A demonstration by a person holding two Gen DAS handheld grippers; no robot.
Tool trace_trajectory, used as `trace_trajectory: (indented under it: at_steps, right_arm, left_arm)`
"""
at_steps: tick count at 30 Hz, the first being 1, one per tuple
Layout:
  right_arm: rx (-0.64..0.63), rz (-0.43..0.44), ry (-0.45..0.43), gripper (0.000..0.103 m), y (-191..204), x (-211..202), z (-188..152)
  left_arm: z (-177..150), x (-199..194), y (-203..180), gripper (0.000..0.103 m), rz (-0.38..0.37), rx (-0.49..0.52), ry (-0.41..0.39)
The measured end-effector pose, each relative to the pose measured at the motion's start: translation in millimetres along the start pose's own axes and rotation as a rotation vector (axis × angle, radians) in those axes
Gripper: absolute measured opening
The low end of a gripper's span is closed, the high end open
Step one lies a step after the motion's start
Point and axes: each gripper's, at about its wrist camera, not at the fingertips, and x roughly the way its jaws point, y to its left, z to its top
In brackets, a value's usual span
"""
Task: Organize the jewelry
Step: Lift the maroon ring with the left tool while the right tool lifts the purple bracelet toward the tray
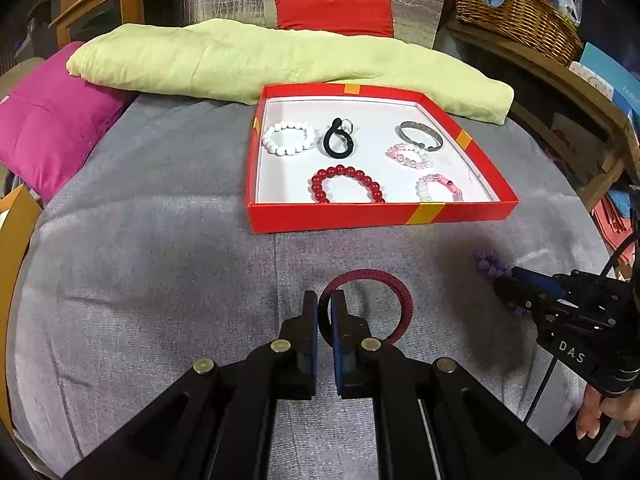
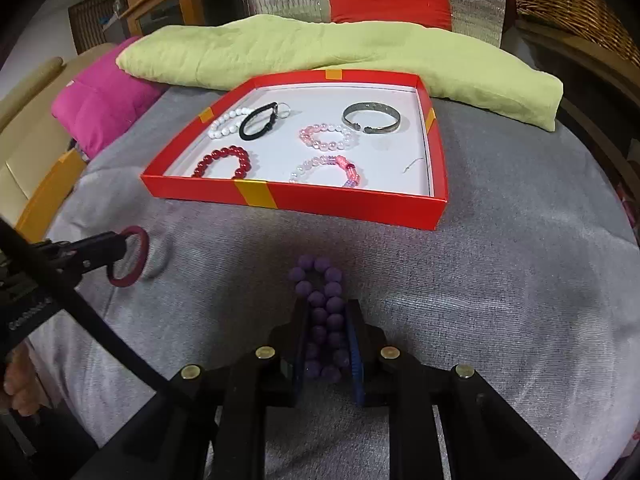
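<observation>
My left gripper (image 1: 325, 300) is shut on the left side of a dark red cord bracelet (image 1: 394, 292) just above the grey cloth; it also shows in the right wrist view (image 2: 138, 250). My right gripper (image 2: 326, 304) is shut on a purple bead bracelet (image 2: 326, 280), squeezed into a long loop, also seen in the left wrist view (image 1: 490, 262). Ahead lies a red box (image 1: 372, 214) with a white floor. In it lie a white bead bracelet (image 1: 288, 140), a black loop (image 1: 338, 144), a metal bangle (image 1: 420, 134), two pink bead bracelets (image 1: 408, 156) and a red bead bracelet (image 1: 346, 184).
A light green pillow (image 1: 248, 64) lies behind the box, a magenta cushion (image 1: 52, 120) at the left and a red cushion (image 1: 334, 12) at the back. A wicker basket (image 1: 516, 12) stands on a wooden shelf at the right. Grey cloth (image 1: 160, 260) covers the surface.
</observation>
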Motion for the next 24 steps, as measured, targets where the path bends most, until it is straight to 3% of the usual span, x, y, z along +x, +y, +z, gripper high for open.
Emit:
trace_trajectory:
  at_steps: [12, 24]
  right_arm:
    - [0.067, 0.080, -0.051, 0.019, -8, -22, 3]
    - [0.074, 0.098, -0.076, 0.019, -5, -27, 6]
  left_arm:
    - [6, -6, -5, 0.006, 0.051, 0.020, -0.045]
    - [11, -11, -9, 0.006, 0.067, 0.025, -0.075]
